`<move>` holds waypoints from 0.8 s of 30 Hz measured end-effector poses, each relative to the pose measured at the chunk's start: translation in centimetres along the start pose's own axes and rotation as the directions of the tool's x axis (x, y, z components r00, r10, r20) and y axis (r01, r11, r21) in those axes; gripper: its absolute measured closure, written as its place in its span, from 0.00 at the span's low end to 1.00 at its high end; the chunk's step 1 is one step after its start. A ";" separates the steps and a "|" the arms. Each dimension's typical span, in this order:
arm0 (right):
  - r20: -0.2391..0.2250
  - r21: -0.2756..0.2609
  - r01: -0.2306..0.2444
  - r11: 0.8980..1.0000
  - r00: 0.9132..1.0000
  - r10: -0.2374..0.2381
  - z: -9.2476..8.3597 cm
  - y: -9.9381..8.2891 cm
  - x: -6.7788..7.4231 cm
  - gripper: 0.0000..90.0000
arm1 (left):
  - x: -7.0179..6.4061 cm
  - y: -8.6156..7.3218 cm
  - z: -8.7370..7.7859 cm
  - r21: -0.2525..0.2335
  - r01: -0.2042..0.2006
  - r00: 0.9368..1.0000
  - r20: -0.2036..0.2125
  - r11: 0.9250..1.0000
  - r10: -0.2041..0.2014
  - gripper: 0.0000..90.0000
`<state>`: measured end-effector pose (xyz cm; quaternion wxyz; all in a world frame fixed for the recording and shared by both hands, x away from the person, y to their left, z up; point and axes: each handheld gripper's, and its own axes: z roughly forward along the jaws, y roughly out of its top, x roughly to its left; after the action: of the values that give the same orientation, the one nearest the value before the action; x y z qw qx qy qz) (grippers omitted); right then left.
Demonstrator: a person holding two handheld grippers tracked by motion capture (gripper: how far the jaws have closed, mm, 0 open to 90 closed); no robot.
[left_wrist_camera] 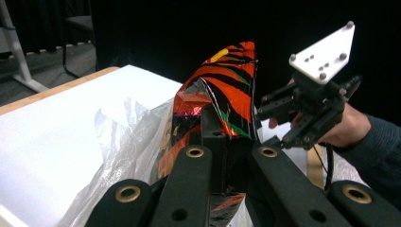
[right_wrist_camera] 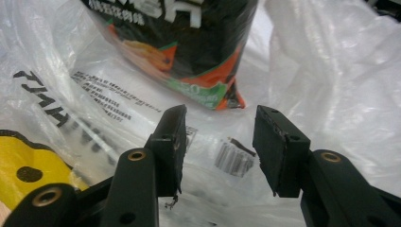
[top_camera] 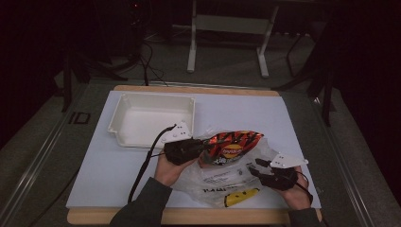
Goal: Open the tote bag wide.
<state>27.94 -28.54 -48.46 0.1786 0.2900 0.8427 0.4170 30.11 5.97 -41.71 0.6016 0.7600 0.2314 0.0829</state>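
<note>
White table mat (top_camera: 265, 113) spans the high view. White tray (top_camera: 153, 118) sits on it, beyond and slightly left of the left gripper (top_camera: 201, 147), not touching it. Clear plastic bag (top_camera: 222, 182) lies crumpled under and between both grippers, printed with black text and a yellow patch.

Orange-and-black snack bag (top_camera: 234, 146) sits just right of the left gripper, lying on or partly inside the plastic bag; which one can't be told.

Left gripper view: jaws clamped tight on the snack bag's (left_wrist_camera: 222, 101) near edge, foil crimped between the pads and the bag standing up past them. High view only shows the gripper nose meeting the bag, not the pinch. This view also catches the right gripper (left_wrist_camera: 276, 120) beyond the snack bag to the right, with its hand.

Right gripper (top_camera: 257, 166): the right gripper view shows jaws spread, nothing between the pads, just the plastic bag (right_wrist_camera: 331, 71) with its barcode label behind the gap. Snack bag's (right_wrist_camera: 189, 42) lower end is ahead of the tips, apart from them. High view puts this gripper over the plastic bag's right part.
</note>
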 end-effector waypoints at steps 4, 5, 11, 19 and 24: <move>-0.009 0.015 0.001 1.000 1.000 -0.001 0.3 -0.3 0.1 0.60 | 0.0 -0.2 0.4 0.019 -0.006 1.000 -0.012 1.000 0.006 1.00; -0.010 0.019 0.001 1.000 1.000 -0.001 0.4 -0.5 0.1 0.60 | 0.1 -0.3 0.5 0.018 -0.005 1.000 -0.010 1.000 0.006 1.00; -0.020 0.045 -0.010 0.999 1.000 0.010 0.9 -1.2 0.3 0.60 | 0.2 -0.4 0.8 0.016 0.007 1.000 -0.014 1.000 -0.007 1.00; -0.039 0.079 -0.010 0.997 0.999 0.013 2.1 -2.1 0.7 0.60 | 0.1 -0.2 1.6 0.004 0.025 1.000 -0.014 1.000 -0.025 1.00; -0.049 0.093 -0.013 0.996 0.999 0.017 2.7 -2.5 1.1 0.61 | -0.1 0.2 1.8 -0.007 0.045 0.999 -0.004 0.999 -0.046 1.00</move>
<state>27.76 -27.44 -52.09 0.1410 0.2938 0.8631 0.3859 30.81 4.28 -42.03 0.6055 0.7523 0.2495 0.0715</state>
